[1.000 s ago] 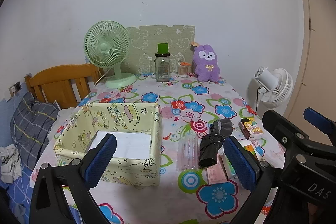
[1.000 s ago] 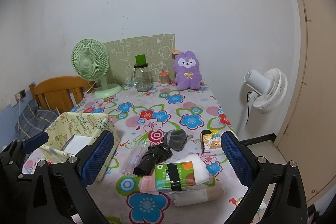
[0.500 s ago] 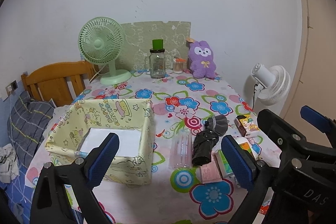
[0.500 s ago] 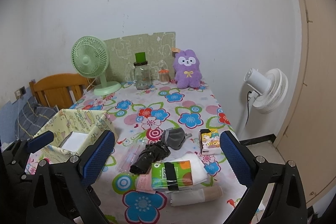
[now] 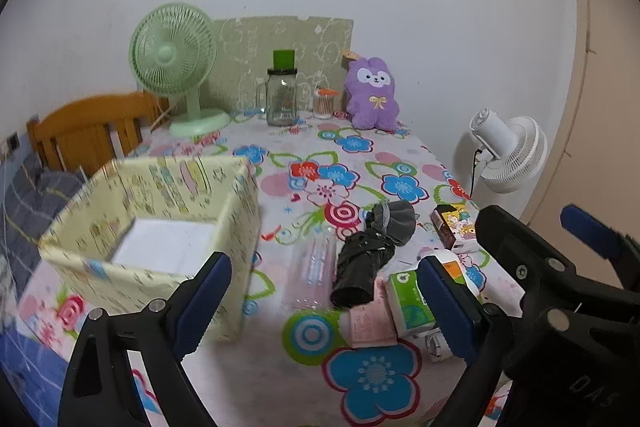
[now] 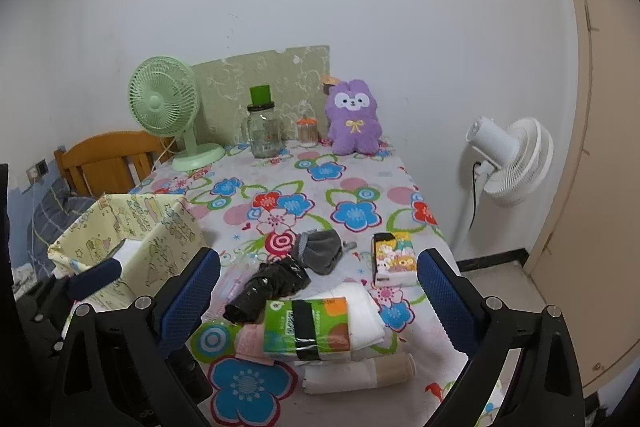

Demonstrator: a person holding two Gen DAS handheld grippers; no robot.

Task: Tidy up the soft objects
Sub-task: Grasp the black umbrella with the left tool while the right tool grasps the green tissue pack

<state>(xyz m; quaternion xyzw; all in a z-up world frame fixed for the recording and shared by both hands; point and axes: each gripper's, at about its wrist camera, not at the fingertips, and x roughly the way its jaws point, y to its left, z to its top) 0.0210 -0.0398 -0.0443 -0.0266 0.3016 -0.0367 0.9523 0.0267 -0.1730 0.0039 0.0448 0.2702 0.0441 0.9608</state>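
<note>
A yellow fabric box [image 5: 160,219] [image 6: 132,239] with a white bottom stands at the table's left. Right of it lie a black rolled bundle [image 5: 360,267] [image 6: 268,287], a grey cloth [image 5: 394,221] [image 6: 320,251], a green tissue pack [image 5: 408,307] [image 6: 308,327] on a white folded cloth [image 6: 360,307], and a cartoon tissue pack [image 6: 394,259]. A purple plush [image 5: 372,95] [image 6: 352,119] sits at the far edge. My left gripper [image 5: 324,303] hovers above the near table edge, its jaws closing slightly with nothing between them. My right gripper [image 6: 316,291] is open over the tissue pile, holding nothing.
A green desk fan [image 5: 176,67], a glass jar [image 5: 282,99] and a small toothpick pot [image 5: 323,103] line the back. A clear plastic pack [image 5: 312,275] lies beside the box. A white fan [image 6: 508,159] stands off the table's right; a wooden chair [image 6: 112,159] at left.
Both grippers have sunk and come closer to the table, so the box and the pile look larger. The left jaws have narrowed a little.
</note>
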